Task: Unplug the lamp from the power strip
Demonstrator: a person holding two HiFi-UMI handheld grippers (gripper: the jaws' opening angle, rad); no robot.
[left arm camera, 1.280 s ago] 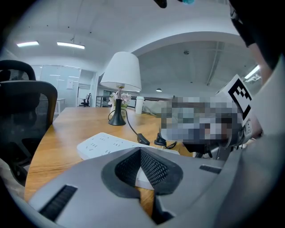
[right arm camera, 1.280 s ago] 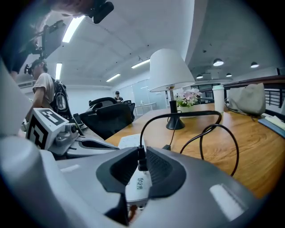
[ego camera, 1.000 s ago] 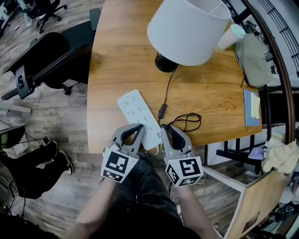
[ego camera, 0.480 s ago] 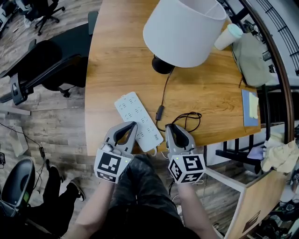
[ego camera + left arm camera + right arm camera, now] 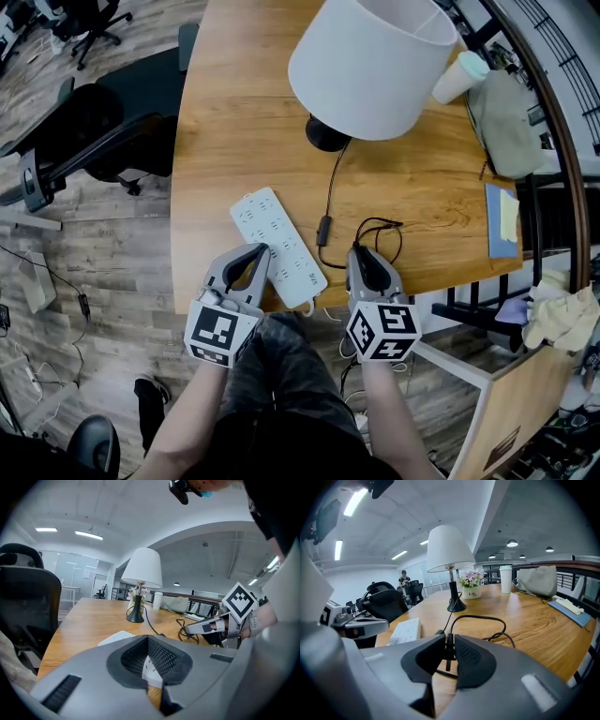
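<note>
The lamp (image 5: 370,61) with its white shade and black foot stands at the back of the wooden table (image 5: 234,112). Its black cord (image 5: 330,187) runs forward past an inline switch (image 5: 323,228) into a loose loop (image 5: 380,230). My right gripper (image 5: 361,251) is shut on the black plug (image 5: 449,649) at the cord's end, apart from the white power strip (image 5: 278,246), to its right. My left gripper (image 5: 258,251) is shut with its tips over the strip's near left edge; the strip (image 5: 117,638) shows beyond and under its jaws.
A paper cup (image 5: 461,75), a grey bag (image 5: 506,112) and a blue notebook (image 5: 504,217) lie along the table's right side. A small flower pot (image 5: 471,591) stands near the lamp. A black office chair (image 5: 103,131) is left of the table. The table's front edge runs just under both grippers.
My right gripper has moved right, away from the strip's near end, taking the plug and cord end with it. The left gripper stays by the strip.
</note>
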